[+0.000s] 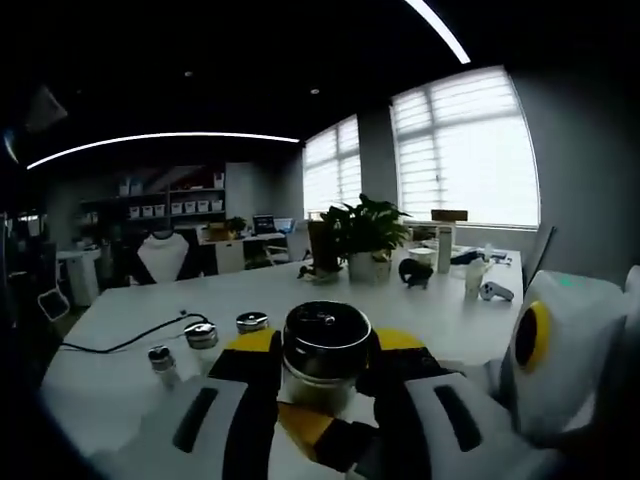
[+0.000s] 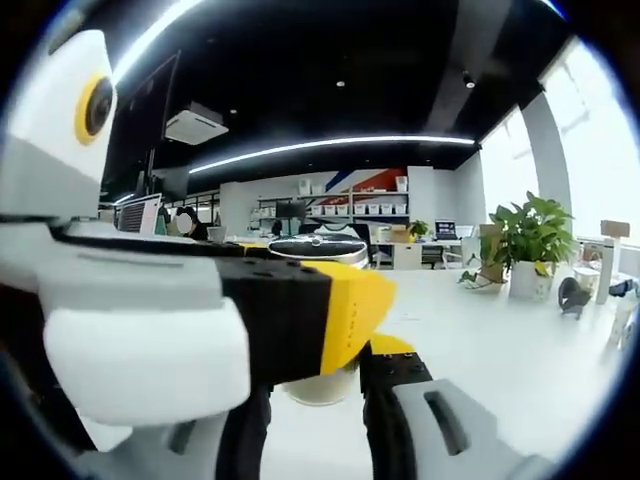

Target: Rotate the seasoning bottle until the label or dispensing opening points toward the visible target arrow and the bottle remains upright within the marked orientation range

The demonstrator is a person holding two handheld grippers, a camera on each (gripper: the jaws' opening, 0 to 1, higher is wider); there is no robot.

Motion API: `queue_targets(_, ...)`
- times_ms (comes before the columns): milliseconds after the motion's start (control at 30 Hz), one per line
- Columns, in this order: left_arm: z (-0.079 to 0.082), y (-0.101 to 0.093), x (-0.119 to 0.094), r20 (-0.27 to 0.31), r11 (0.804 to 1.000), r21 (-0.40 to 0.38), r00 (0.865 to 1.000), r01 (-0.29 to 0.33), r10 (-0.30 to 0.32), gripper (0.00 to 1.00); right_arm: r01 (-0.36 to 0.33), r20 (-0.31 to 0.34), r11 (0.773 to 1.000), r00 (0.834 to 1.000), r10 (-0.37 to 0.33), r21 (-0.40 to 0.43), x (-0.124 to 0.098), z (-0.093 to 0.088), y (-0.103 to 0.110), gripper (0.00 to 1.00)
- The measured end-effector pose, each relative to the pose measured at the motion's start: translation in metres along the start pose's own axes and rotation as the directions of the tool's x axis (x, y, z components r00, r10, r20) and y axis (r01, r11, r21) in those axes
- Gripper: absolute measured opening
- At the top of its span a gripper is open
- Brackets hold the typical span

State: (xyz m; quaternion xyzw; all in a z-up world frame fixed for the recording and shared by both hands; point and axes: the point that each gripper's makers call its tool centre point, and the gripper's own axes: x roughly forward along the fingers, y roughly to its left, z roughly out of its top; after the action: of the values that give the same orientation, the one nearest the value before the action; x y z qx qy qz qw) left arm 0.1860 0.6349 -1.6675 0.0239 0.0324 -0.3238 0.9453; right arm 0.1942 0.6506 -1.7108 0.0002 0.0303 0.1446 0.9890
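The seasoning bottle (image 1: 325, 350), a glass jar with a shiny metal lid, stands upright on the white table (image 1: 130, 305). My left gripper (image 1: 326, 345) is shut on it, one yellow-tipped black pad on each side just below the lid. The right gripper's white body (image 1: 545, 350) sits close at the right. In the right gripper view the bottle (image 2: 320, 385) is low in the centre, its lid (image 2: 318, 248) above. The left gripper (image 2: 300, 310) crosses in front and hides most of it. My right gripper (image 2: 318, 400) brackets the bottle's lower body; contact is hidden.
Three small spice jars (image 1: 200, 335) stand to the left of the bottle, beside a black cable (image 1: 130, 340). A potted plant (image 1: 368, 235) and small items (image 1: 473, 275) occupy the far side of the table. Shelves and windows lie behind.
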Motion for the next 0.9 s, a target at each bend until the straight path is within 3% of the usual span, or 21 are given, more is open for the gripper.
queue_targets(300, 0.003, -0.004, -0.002, 0.026, 0.997, 0.002, 0.996, 0.082, -0.082, 0.36, 0.002, 0.005, 1.0, 1.0, -0.002, -0.016, -0.003, 0.002, -0.003, 0.31)
queue_targets(400, 0.003, -0.009, -0.002, 0.001, 0.98, 0.044, 0.98, 0.197, -0.197, 0.35, -0.002, 0.001, 1.0, 1.0, 0.002, -0.022, -0.004, 0.004, -0.006, 0.31)
queue_targets(500, 0.005, -0.008, -0.003, -0.003, 0.967, 0.051, 0.968, 0.251, -0.252, 0.35, -0.019, -0.006, 1.0, 1.0, 0.018, -0.017, -0.007, 0.005, -0.004, 0.31)
queue_targets(600, 0.009, -0.009, -0.007, 0.001, 0.95, 0.048, 0.951, 0.309, -0.31, 0.35, -0.052, 0.003, 0.999, 0.999, 0.052, -0.001, -0.009, 0.01, 0.0, 0.32)
queue_targets(867, 0.022, -0.011, -0.022, 0.049, 0.87, -0.001, 0.869, 0.494, -0.493, 0.35, -0.129, 0.008, 0.991, 0.992, 0.128, 0.026, -0.013, 0.019, 0.006, 0.36)
queue_targets(900, 0.022, -0.011, -0.022, 0.05, 0.868, -0.002, 0.867, 0.497, -0.496, 0.35, -0.146, 0.008, 0.989, 0.989, 0.146, 0.027, -0.015, 0.02, 0.009, 0.36)
